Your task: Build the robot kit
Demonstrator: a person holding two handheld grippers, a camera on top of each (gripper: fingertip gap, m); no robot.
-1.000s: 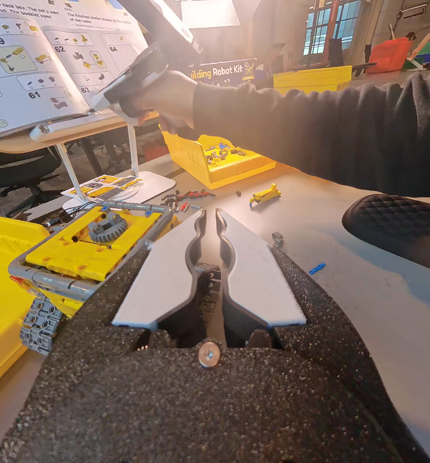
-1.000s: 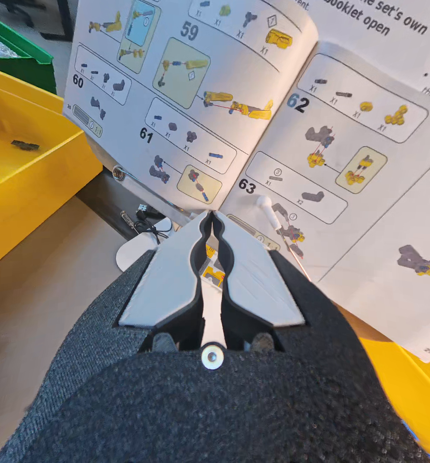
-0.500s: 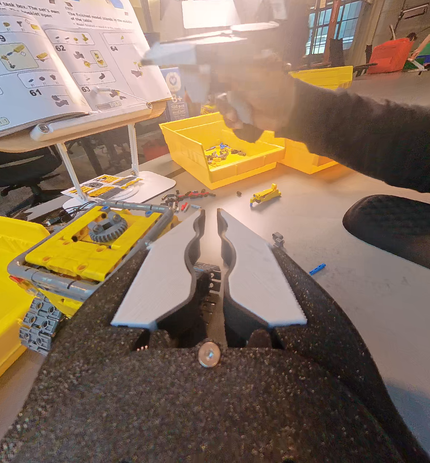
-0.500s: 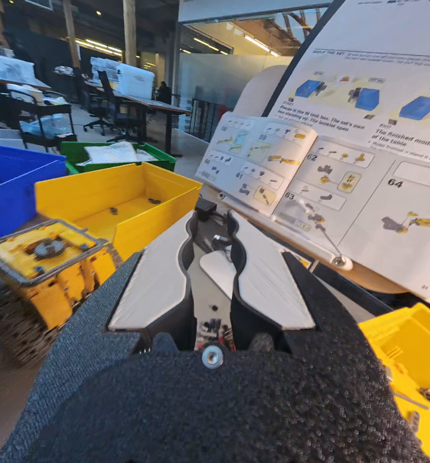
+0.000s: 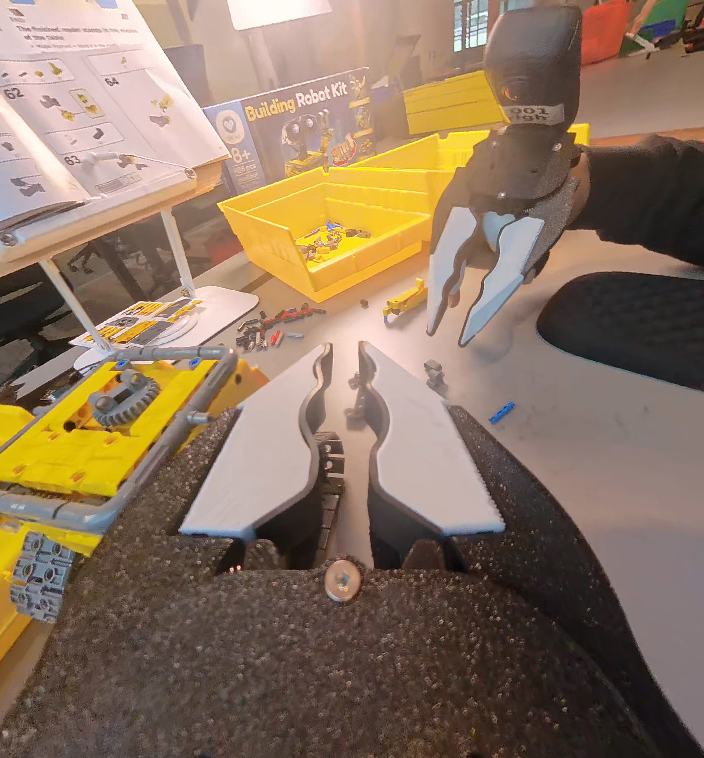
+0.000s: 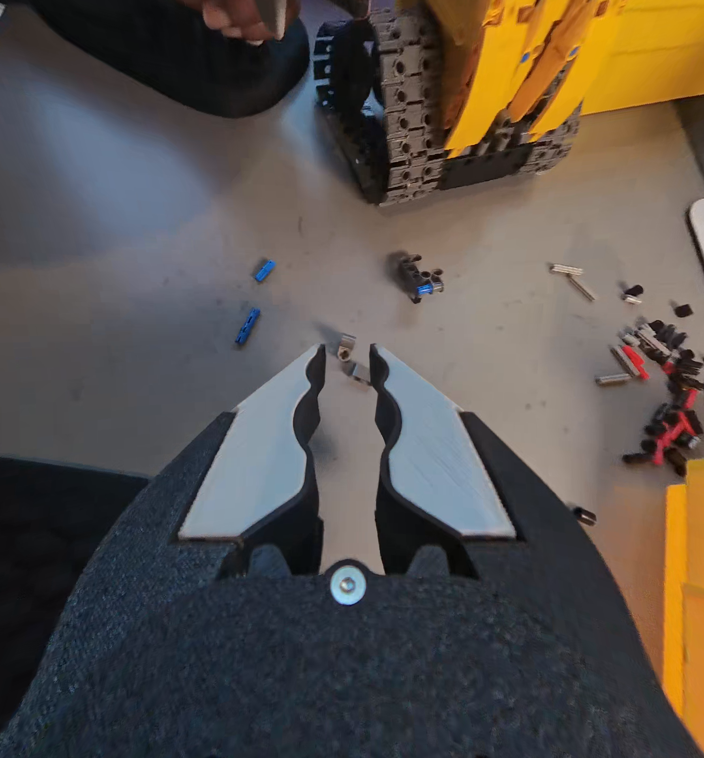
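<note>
Two grippers are seen over a grey table strewn with building-kit parts. The left gripper fills the lower centre of its own view, jaws parted by a narrow gap with nothing gripped; a small dark grey connector lies on the table within that gap, and whether it is touched cannot be told. Just left of it, at mid-left of the frame, stands a yellow tracked model with a grey gear on top and a grey frame around its deck. The right gripper is seen at upper right of the left wrist view, pointed down at the table, jaws spread moderately and empty. In its own view the right gripper sits at centre, and a small light grey connector piece lies on the table between its fingertips, not clamped. Two blue pins are noted at centre left, a dark grey part with a blue pin above centre, and a pile of black and red pins at right. An open instruction booklet on a stand occupies the upper left of the left wrist view, with a yellow bin of parts and a kit box at upper centre.
</note>
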